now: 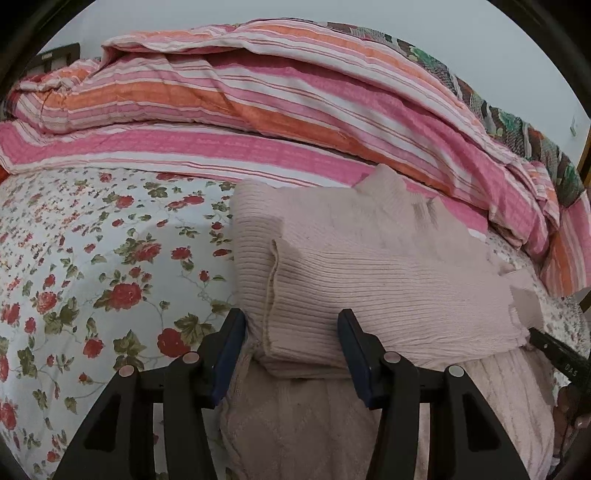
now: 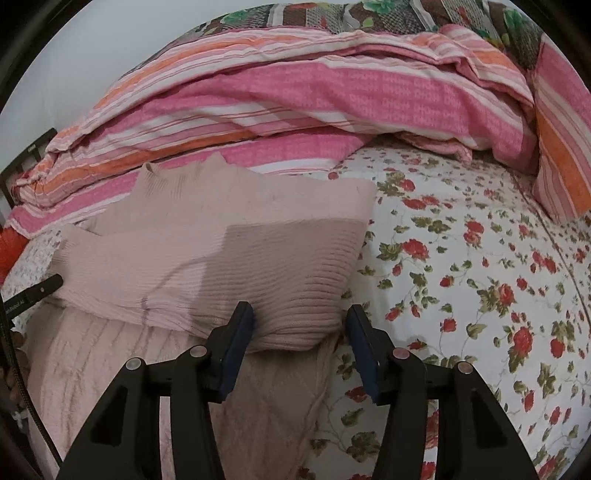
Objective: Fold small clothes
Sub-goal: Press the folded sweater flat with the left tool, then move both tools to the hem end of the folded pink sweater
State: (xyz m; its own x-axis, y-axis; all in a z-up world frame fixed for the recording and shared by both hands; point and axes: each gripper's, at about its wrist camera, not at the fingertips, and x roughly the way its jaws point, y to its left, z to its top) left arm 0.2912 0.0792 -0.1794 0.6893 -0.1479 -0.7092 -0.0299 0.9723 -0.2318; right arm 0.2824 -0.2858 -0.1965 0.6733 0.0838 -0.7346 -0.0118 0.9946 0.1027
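A pale pink ribbed sweater (image 1: pixel 369 273) lies folded on the flowered bed sheet (image 1: pixel 92 258), on top of a second pale pink cable-knit garment (image 1: pixel 295 417). My left gripper (image 1: pixel 291 325) is open, its jaws astride the sweater's near left corner. In the right wrist view the same sweater (image 2: pixel 221 258) lies over the cable-knit garment (image 2: pixel 147 369). My right gripper (image 2: pixel 301 321) is open, its jaws astride the sweater's near right corner. The other gripper's tip (image 2: pixel 40 290) shows at the sweater's left edge.
A bunched pink, orange and white striped quilt (image 1: pixel 258 110) lies across the back of the bed, just behind the sweater. A patterned green and brown blanket (image 2: pixel 369 14) sits behind it. The flowered sheet (image 2: pixel 480 277) spreads to the right.
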